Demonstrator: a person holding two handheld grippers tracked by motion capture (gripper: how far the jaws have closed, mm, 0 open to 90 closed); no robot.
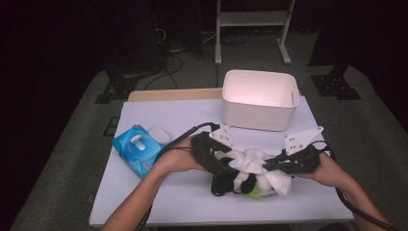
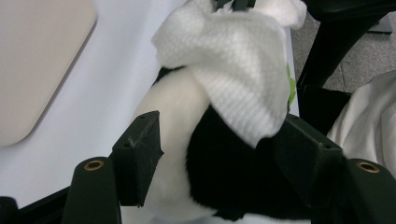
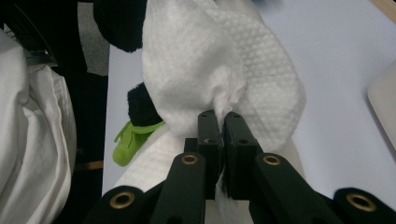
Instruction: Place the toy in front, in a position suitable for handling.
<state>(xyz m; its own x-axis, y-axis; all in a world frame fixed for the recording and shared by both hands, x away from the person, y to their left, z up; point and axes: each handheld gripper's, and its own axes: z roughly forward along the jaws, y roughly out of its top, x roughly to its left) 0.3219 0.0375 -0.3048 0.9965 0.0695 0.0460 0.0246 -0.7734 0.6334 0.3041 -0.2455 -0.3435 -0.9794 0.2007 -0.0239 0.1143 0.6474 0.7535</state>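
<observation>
I have the black-and-white plush panda toy (image 1: 231,180) lying on the white tabletop (image 1: 183,192), near its front edge and in front of the white rectangular plastic bin (image 1: 257,103). My left tool (image 2: 219,149) has its jaws spread either side of the panda's body, pressing its flanks, so it is clamped on the toy. My right tool (image 3: 218,135) has its jaws closed together on a pinch of the white textured wet wipe (image 3: 224,60), which drapes over the panda. A small green piece (image 3: 128,142) of the toy shows beside the wipe. Well to the left on the tabletop sits the blue wet-wipe pack with its white lid flipped open (image 1: 137,149).
</observation>
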